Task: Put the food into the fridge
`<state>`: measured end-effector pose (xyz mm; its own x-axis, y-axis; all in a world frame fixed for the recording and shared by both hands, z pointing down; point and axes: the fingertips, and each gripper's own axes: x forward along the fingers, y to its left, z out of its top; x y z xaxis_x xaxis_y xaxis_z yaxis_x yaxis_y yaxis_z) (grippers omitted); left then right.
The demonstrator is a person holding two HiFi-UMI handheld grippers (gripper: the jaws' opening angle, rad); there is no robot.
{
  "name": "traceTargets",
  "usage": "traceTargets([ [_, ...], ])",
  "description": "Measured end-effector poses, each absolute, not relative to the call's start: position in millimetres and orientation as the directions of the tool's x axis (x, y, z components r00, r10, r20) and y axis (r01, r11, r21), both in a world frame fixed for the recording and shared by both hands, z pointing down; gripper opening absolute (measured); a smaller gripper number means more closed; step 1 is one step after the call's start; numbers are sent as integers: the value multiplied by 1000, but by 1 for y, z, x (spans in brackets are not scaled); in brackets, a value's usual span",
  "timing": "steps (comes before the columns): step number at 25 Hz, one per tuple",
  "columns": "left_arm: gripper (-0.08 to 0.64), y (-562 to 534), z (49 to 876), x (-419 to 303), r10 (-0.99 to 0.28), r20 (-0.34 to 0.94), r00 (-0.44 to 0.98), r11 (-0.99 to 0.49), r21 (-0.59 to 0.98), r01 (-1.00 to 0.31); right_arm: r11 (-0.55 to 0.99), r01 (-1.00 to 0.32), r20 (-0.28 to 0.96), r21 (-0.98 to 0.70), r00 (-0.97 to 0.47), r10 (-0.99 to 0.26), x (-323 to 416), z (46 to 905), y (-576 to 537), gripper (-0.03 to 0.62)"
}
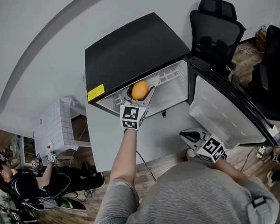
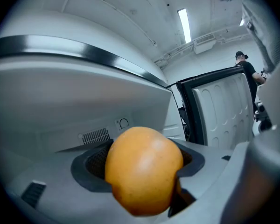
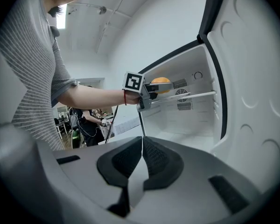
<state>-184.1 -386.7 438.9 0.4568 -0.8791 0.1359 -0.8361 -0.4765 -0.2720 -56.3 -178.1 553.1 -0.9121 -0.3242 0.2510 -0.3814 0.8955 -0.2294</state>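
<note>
A round orange (image 1: 139,90) (image 2: 143,168) (image 3: 161,84) sits between the pads of my left gripper (image 1: 141,91) (image 2: 144,171) (image 3: 151,88), which is shut on it. The left gripper reaches into the top of a small black fridge (image 1: 130,50) with a white interior (image 3: 186,111), just above a wire shelf (image 3: 186,97). The fridge door (image 1: 228,108) (image 2: 224,111) stands open to the right. My right gripper (image 1: 192,136) (image 3: 141,164) hangs low beside the door, shut, with nothing between its pads.
A black office chair (image 1: 214,24) stands behind the fridge at the right. A white gridded cabinet (image 1: 56,125) is at the left, and a seated person (image 1: 18,183) holds other grippers at the lower left. Wooden floor (image 1: 163,160) lies before the fridge.
</note>
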Motion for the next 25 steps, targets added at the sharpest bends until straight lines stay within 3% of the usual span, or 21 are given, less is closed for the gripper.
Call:
traceTargets([
  [25,347,-430,445,-189,-881,192,434,-473,-284,-834,888,-392,277,-241,-904,-324,-50,562,-191,12],
])
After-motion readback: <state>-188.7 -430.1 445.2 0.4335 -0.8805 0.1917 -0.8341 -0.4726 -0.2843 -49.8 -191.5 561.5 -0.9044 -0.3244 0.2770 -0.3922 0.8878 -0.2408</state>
